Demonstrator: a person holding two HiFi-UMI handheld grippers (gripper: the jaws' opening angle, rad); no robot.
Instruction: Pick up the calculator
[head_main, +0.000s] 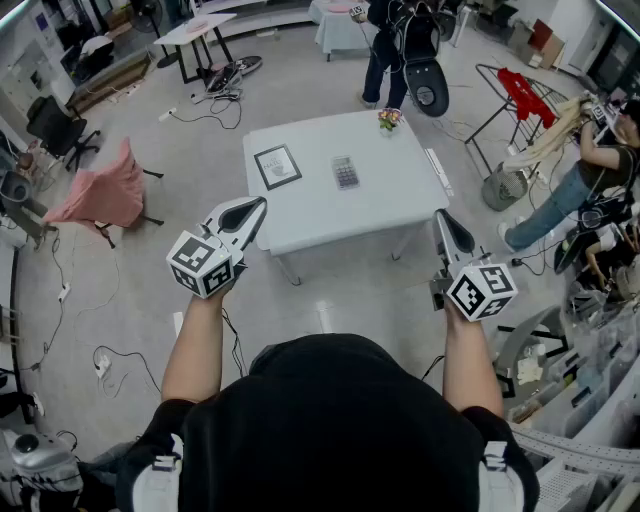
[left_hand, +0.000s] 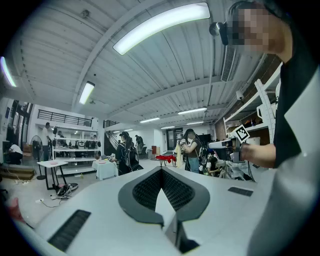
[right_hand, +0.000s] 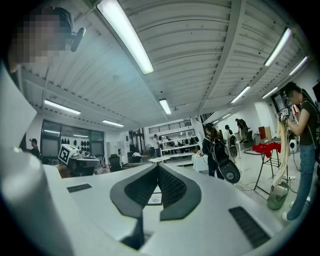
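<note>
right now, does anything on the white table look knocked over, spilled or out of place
Nothing stands out. On the white square table the grey calculator lies flat near the middle, the black-framed sheet lies flat to its left, and the small pot of flowers stands upright at the far edge.

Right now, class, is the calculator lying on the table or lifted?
Lying: the calculator rests flat on the table, keys up, untouched.

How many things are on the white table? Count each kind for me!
calculator: 1
picture frame: 1
bunch of flowers: 1
long white strip: 1
Total: 4
</note>
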